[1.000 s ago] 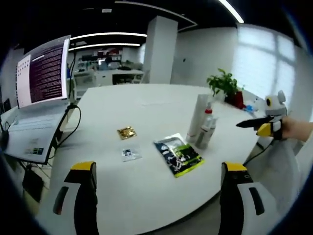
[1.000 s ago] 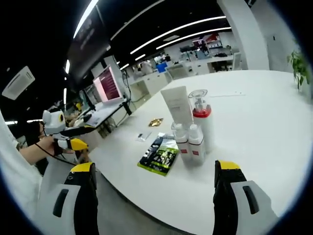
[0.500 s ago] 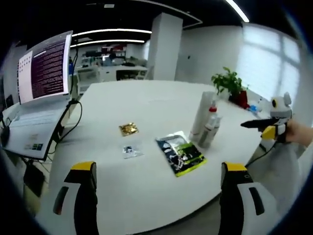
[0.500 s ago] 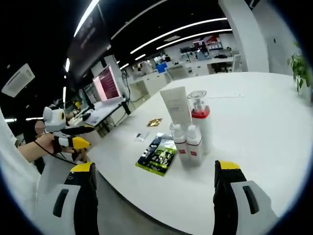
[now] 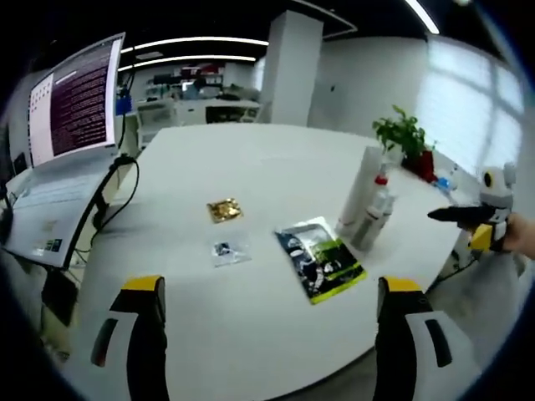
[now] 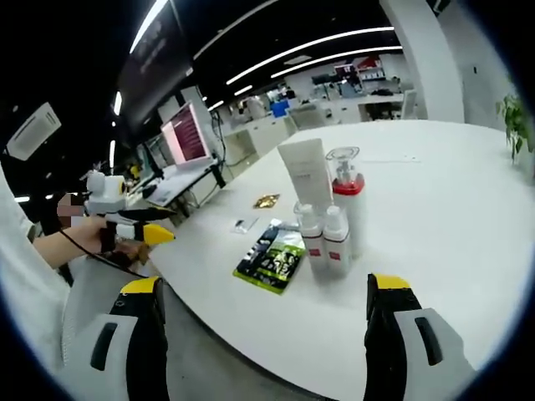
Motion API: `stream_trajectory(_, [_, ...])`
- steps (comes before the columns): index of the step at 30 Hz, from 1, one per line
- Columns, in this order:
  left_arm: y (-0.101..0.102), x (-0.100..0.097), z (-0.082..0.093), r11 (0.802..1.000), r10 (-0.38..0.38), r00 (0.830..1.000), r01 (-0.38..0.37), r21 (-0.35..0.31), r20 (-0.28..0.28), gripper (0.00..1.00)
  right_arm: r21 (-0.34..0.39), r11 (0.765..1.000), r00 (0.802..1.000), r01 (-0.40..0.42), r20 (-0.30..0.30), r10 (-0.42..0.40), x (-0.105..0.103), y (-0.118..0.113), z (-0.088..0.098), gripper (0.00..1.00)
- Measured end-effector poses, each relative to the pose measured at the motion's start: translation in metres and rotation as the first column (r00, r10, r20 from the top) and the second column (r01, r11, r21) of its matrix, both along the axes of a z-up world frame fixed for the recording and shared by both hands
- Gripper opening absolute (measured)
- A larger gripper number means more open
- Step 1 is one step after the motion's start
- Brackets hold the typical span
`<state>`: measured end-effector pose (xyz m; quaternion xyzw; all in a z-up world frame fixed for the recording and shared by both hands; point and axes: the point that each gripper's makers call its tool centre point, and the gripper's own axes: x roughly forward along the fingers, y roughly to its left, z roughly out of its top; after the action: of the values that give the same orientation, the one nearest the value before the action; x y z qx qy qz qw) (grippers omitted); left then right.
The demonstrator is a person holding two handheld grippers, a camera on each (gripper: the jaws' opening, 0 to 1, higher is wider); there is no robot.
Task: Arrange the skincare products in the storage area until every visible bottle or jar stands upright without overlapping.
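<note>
On the round white table (image 5: 251, 167) (image 6: 435, 209) a cluster of skincare products stands upright: a tall white tube (image 6: 305, 173) (image 5: 361, 188), a pump bottle with a red collar (image 6: 348, 200) (image 5: 381, 188) and two small white bottles (image 6: 324, 241) (image 5: 369, 225). A green and black sachet pack (image 5: 321, 258) (image 6: 272, 259) lies flat beside them, with a gold packet (image 5: 222, 210) (image 6: 267, 200) and a small clear packet (image 5: 228, 251) (image 6: 245, 225) further off. My left gripper (image 5: 267, 351) (image 6: 138, 232) is open before the table edge. My right gripper (image 6: 261, 351) (image 5: 464, 219) is open too, short of the bottles.
A laptop with a lit screen (image 5: 71, 104) (image 6: 185, 138) sits at the table's left edge, with a black cable (image 5: 113, 196) trailing from it. A potted plant (image 5: 405, 138) stands at the far side. Desks fill the room behind. A person's hand (image 6: 79, 242) holds the left gripper.
Both views have shifted slightly with the hands. In the right gripper view the left gripper has moved closer to the table edge. The products have not moved.
</note>
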<state>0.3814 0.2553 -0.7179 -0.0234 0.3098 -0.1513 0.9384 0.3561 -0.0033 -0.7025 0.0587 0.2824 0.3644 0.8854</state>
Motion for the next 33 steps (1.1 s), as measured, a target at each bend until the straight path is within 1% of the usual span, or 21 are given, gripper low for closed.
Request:
stream_trajectory(3, [0.002,0.009,-0.010,1.000,0.000,1.000,0.000,0.015,-0.024,0.97,0.000,1.000,1.000,0.004,-0.006,-0.004,0.001,-0.001,-0.001,1.00])
stream_trajectory(8, [0.002,0.020,-0.020,1.000,0.012,0.998,-0.010,0.029,-0.057,0.96,-0.003,1.000,1.000,0.004,-0.018,-0.004,0.001,-0.001,-0.004,0.99])
stream_trajectory(14, [0.004,0.038,-0.041,0.998,0.037,0.995,-0.032,0.058,-0.095,0.95,-0.023,1.000,1.000,0.000,-0.026,-0.001,0.000,-0.002,-0.008,0.99])
stream_trajectory(17, [0.002,0.045,-0.050,0.998,0.040,0.993,-0.033,0.061,-0.115,0.95,-0.029,1.000,1.000,0.006,-0.023,-0.007,0.001,-0.003,-0.008,0.99])
stream_trajectory(20, [-0.001,0.053,-0.060,0.997,0.049,0.989,-0.041,0.064,-0.138,0.95,-0.030,0.999,0.999,0.011,-0.034,-0.012,0.001,-0.004,-0.010,0.99])
stream_trajectory(22, [-0.003,0.058,-0.066,0.996,0.055,0.987,-0.043,0.078,-0.152,0.94,-0.037,0.999,0.999,0.011,-0.036,-0.012,0.002,-0.005,-0.011,0.99])
stream_trajectory(23, [-0.004,0.064,-0.073,0.996,0.056,0.986,-0.043,0.082,-0.156,0.94,-0.041,0.999,0.999,0.009,-0.039,-0.010,0.001,-0.005,-0.012,0.99])
stream_trajectory(24, [-0.004,0.067,-0.076,0.995,0.059,0.986,-0.046,0.086,-0.159,0.93,-0.044,0.999,0.999,0.007,-0.041,-0.009,0.001,-0.005,-0.012,0.99])
stream_trajectory(26, [-0.003,0.072,-0.078,0.993,0.071,0.984,-0.056,0.099,-0.161,0.94,-0.052,0.999,0.999,0.007,-0.046,-0.010,0.001,-0.006,-0.015,0.99])
stream_trajectory(28, [-0.002,0.076,-0.085,0.991,0.086,0.983,-0.069,0.114,-0.159,0.93,-0.054,0.999,0.999,0.007,-0.049,-0.010,0.001,-0.006,-0.015,0.99])
stream_trajectory(30, [0.000,0.082,-0.092,0.990,0.103,0.981,-0.084,0.115,-0.162,0.93,-0.056,0.998,0.998,0.008,-0.054,-0.011,0.000,-0.005,-0.016,0.99])
stream_trajectory(33, [0.000,0.088,-0.096,0.988,0.113,0.978,-0.093,0.120,-0.173,0.92,-0.061,0.998,0.998,0.013,-0.058,-0.017,0.000,-0.007,-0.017,0.99])
